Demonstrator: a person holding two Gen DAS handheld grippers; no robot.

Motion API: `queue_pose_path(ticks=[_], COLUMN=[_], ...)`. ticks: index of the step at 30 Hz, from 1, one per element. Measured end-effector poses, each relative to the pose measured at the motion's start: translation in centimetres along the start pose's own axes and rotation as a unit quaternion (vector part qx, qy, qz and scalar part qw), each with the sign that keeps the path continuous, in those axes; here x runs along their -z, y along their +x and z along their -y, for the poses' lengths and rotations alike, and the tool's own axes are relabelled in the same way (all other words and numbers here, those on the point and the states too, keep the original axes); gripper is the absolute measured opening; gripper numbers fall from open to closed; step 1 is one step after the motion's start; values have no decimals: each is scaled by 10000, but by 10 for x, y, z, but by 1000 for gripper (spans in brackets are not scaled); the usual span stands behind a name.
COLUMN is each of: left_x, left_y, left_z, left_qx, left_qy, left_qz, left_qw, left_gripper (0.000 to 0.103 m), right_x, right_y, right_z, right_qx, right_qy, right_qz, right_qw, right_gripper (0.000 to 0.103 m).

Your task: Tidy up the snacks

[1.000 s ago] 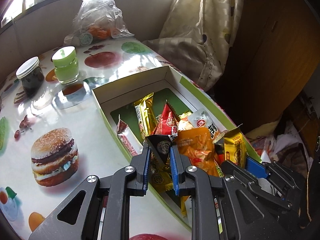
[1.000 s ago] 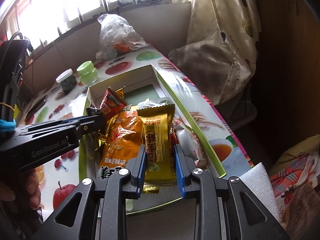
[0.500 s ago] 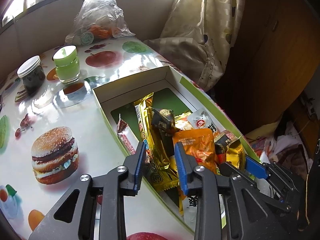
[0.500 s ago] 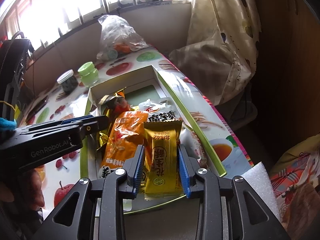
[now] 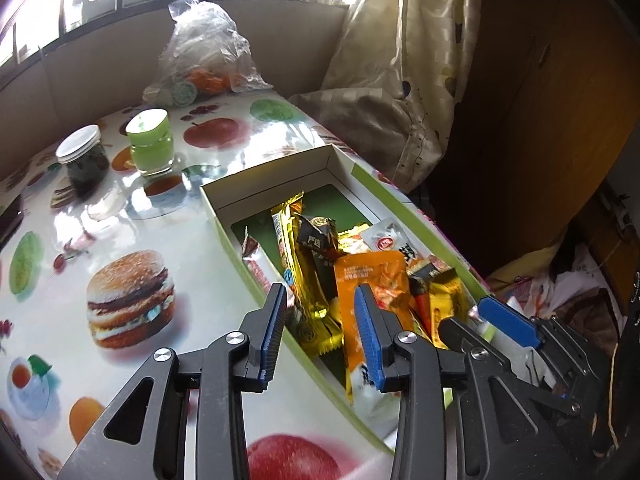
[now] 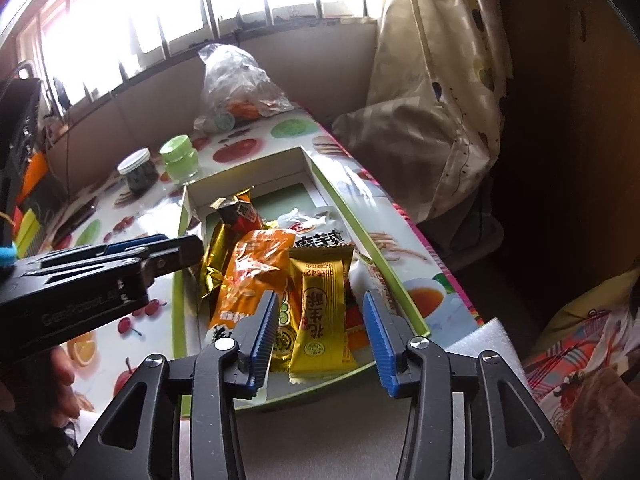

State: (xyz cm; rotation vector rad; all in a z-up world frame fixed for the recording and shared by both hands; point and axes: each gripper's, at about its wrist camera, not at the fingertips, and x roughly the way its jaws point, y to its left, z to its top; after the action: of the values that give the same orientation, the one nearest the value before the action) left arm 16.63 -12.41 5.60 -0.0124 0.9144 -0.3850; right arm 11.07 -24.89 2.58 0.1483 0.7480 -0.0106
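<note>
Looks like it's wrapping up: both the left gripper and right gripper have just been opening, jaws apart and gripping nothing, while the snacks are all piling up inside the box on the table.

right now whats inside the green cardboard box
The shallow green cardboard box holds piled snacks: an orange pouch, a gold wrapped bar, a white packet. Whatever lies beneath the pile is covered.
</note>
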Motion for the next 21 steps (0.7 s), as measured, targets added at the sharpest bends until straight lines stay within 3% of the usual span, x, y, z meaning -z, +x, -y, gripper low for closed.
queue_pose_path(ticks=[12, 21], left_x=[54, 99], left_y=[-31, -26], left_z=[-3, -6], left_qx=[-303, -377], left_qy=[-12, 53], left_qz=[-82, -439], left_qw=[9995, 9983], left_gripper=[37, 37], right_x=[33, 63], right_y=[-31, -34], right_z=[-4, -9], right_qx=[238, 383], right_qy=[-26, -110], right_qz=[-101, -238], right_qw=[9997, 9989], right_gripper=[50, 54])
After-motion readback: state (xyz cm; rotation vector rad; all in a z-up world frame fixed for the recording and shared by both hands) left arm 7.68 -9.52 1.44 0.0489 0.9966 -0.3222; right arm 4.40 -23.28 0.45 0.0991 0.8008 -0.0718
